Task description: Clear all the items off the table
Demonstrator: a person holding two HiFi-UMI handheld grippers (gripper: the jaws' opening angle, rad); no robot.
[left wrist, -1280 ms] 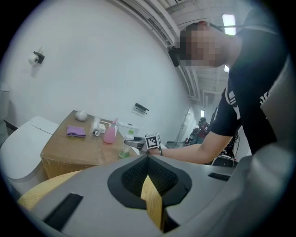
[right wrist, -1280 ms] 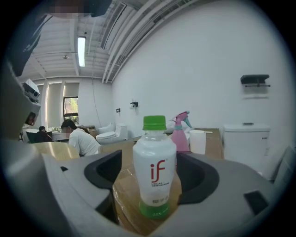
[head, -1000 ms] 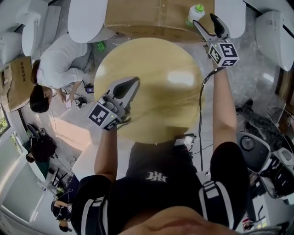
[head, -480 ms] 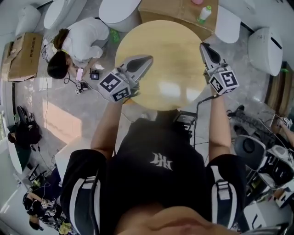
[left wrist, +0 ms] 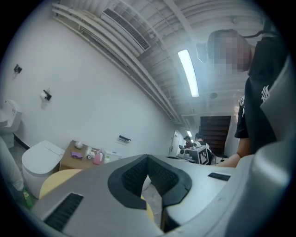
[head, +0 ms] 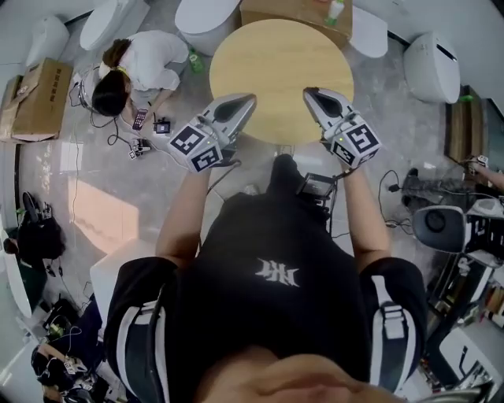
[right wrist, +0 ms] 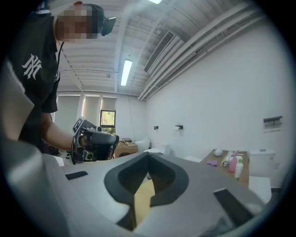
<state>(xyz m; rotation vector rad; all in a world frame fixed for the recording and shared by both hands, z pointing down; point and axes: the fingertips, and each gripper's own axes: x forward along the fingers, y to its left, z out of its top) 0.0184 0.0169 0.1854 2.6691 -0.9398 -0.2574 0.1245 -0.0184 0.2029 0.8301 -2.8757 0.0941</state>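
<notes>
My left gripper (head: pixel 240 104) and right gripper (head: pixel 315 96) have their jaws closed on nothing. The round worktop (head: pixel 276 71) just past the jaws looks bare. The bottles (head: pixel 334 10) sit on the cardboard box (head: pixel 276 9) beyond it. I think clearing is done, so next I only rest.

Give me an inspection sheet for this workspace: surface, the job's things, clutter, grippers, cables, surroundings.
Surface: round wooden table, top bare.
Job's things: nothing seen on the table; a bottle stands on the cardboard box beyond it.
Clutter: flat carton and dark bags on the floor at left.
Grippers: left gripper and right gripper both shut, nothing between the jaws, held up in front of the person.
Cables: black cable on the floor at right; tangle of wires beside the crouching person.
Surroundings: white toilets around the table; crouching person in white at left.
</notes>
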